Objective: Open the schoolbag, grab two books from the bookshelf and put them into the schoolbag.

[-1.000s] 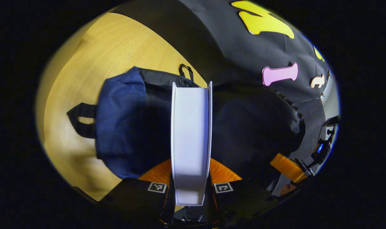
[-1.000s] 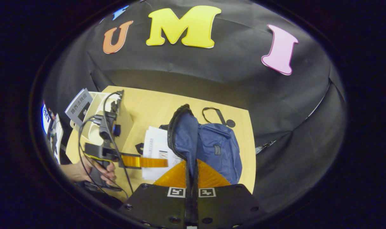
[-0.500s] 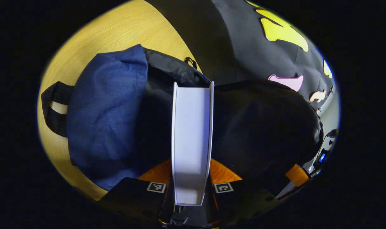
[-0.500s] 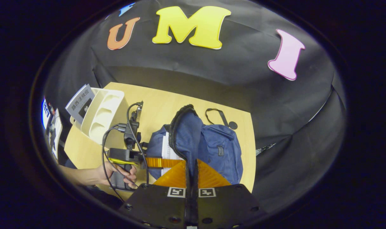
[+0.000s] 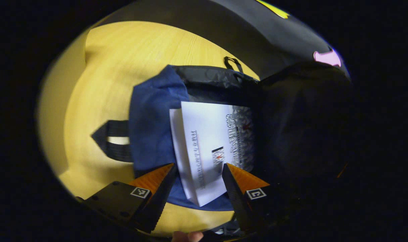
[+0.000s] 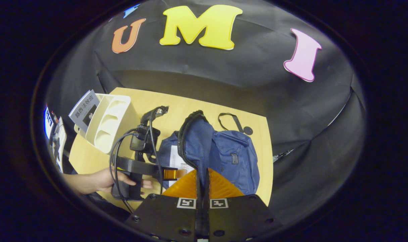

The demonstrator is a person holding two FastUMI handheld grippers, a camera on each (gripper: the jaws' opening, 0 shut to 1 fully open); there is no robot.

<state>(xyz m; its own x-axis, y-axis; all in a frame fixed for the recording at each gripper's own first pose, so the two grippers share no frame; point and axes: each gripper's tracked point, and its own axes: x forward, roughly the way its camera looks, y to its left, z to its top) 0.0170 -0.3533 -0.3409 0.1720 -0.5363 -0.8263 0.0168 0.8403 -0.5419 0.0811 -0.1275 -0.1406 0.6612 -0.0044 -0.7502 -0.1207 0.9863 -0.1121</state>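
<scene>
Book [image 5: 207, 148] flat in schoolbag [image 5: 153, 134], lengthwise; left hand-held gripper [image 5: 199, 174] spread wide.

Left gripper view: close above the schoolbag [image 5: 153, 134], looking steeply down into its mouth. Right gripper view: farther back (higher too), facing the booth wall across the table [image 6: 163, 107]. Shared by both: schoolbag [image 6: 224, 158], white book [image 5: 210, 148] and tabletop.

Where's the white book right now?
In the left gripper view the book lies in the open schoolbag, just ahead of the open left gripper. The right gripper pinches the bag's flap up beside it.
</scene>
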